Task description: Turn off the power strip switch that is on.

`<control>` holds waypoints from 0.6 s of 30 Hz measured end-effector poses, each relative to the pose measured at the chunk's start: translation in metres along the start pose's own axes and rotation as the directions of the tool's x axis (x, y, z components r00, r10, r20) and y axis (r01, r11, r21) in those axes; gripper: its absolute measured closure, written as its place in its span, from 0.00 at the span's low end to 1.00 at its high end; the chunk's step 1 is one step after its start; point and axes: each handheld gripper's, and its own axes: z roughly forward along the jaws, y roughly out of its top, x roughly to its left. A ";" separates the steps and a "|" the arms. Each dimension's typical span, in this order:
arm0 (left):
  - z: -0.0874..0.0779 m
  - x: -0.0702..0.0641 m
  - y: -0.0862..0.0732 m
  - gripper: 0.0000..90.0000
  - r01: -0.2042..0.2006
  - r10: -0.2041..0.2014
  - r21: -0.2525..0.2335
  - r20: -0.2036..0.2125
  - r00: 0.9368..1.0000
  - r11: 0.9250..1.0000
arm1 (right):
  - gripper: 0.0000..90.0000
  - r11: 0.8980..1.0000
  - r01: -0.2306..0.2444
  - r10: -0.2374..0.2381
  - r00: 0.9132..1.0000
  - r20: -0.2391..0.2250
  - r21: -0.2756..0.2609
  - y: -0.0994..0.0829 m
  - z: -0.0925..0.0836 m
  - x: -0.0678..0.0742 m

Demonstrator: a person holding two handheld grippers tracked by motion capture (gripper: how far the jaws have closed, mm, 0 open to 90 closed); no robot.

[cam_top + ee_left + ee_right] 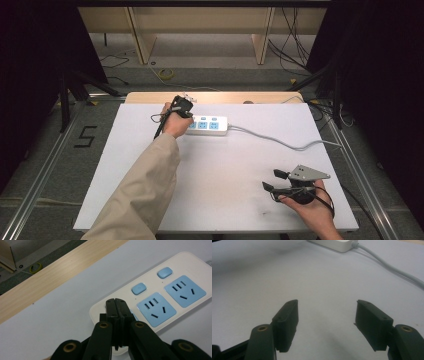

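Note:
A white power strip [207,125] with blue sockets and blue buttons lies at the back middle of the white table [225,170]. My left gripper [186,114] is at its left end. In the left gripper view the jaws [115,301] are pressed together with nothing between them, their tips over the left end of the strip [190,265], hiding that part of it. My right gripper [272,180] rests near the front right of the table, open and empty. In the right gripper view its jaws [327,312] stand wide apart over bare table, with the strip [332,243] far ahead.
The strip's grey cable [280,141] runs right across the table and off its right edge; it also crosses the right gripper view [387,265]. A wooden edge [215,96] borders the table's back. Cables and a yellow ring [166,74] lie on the floor beyond.

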 end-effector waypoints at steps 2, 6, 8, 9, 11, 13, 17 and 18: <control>0.001 0.001 0.000 1.00 -0.001 0.001 0.005 0.002 1.000 1.000 | 0.40 1.000 0.000 0.000 1.000 0.000 0.000 0.000 0.000 0.000; 0.002 0.001 0.000 1.00 0.003 -0.003 -0.003 0.002 1.000 1.000 | 0.40 1.000 0.000 0.000 1.000 -0.001 0.002 0.000 0.000 0.000; 0.003 0.001 0.000 1.00 0.004 -0.004 0.000 -0.003 1.000 1.000 | 0.40 1.000 0.000 0.000 1.000 -0.001 0.002 0.000 0.000 0.000; 0.004 0.002 0.000 1.00 0.003 -0.003 0.004 -0.005 1.000 1.000 | 0.40 1.000 0.000 0.000 1.000 -0.001 0.001 0.000 0.000 0.000; 0.005 0.003 0.000 1.00 0.009 -0.009 0.008 -0.004 1.000 1.000 | 0.40 1.000 -0.001 0.001 1.000 -0.001 0.000 0.000 0.000 0.000; 0.006 0.003 -0.001 1.00 0.014 -0.014 0.009 -0.004 1.000 1.000 | 0.40 1.000 0.000 0.000 1.000 -0.001 0.001 0.000 0.000 0.000; 0.008 0.004 -0.001 1.00 0.022 -0.022 0.013 -0.001 1.000 1.000 | 0.40 1.000 -0.001 0.001 1.000 -0.003 0.001 0.000 0.000 -0.001; 0.009 0.004 -0.001 1.00 0.023 -0.023 0.012 0.000 1.000 1.000 | 0.40 1.000 -0.001 0.001 1.000 -0.003 0.001 0.000 0.000 -0.001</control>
